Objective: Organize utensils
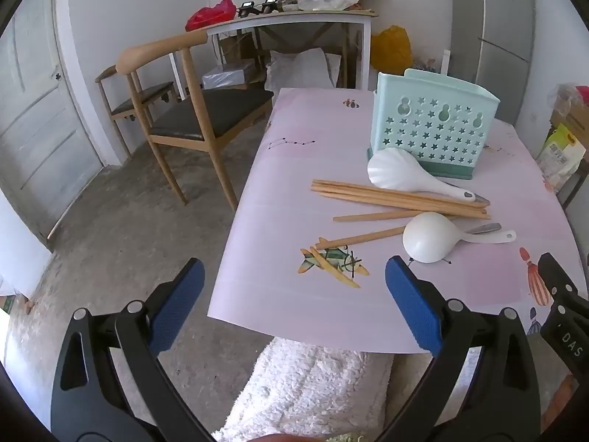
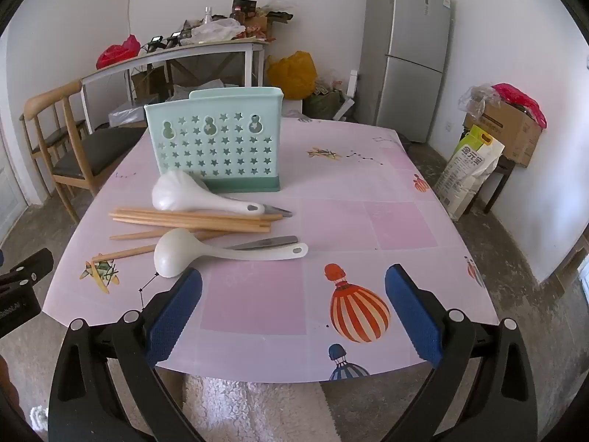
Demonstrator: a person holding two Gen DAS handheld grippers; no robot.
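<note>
**Both grippers wide, utensils loose on the table**

Your table [image 2: 368,191], under its pink picture cloth, fills both views. On it, towards the far side, the mint utensil holder [image 2: 217,140] stands upright, its star-punched wall facing you. Just in front of its base lies the scalloped white rice paddle [image 2: 191,195], bowl to the left, handle to the right. It rests on the bundle of wooden chopsticks [image 2: 191,219], which lie roughly side by side across the table; two more sticks lie loose nearer you. The round white ladle [image 2: 180,254] lies across those, bowl down, handle to the right. Beside that handle a metal utensil handle [image 2: 268,244] pokes out.

Your left gripper [image 1: 294,302] hangs over the near table edge, jaws spread wide, nothing between them. Your right gripper [image 2: 294,309] is likewise spread wide and empty; its left fingertip sits just beside the ladle bowl in the right wrist view.
</note>
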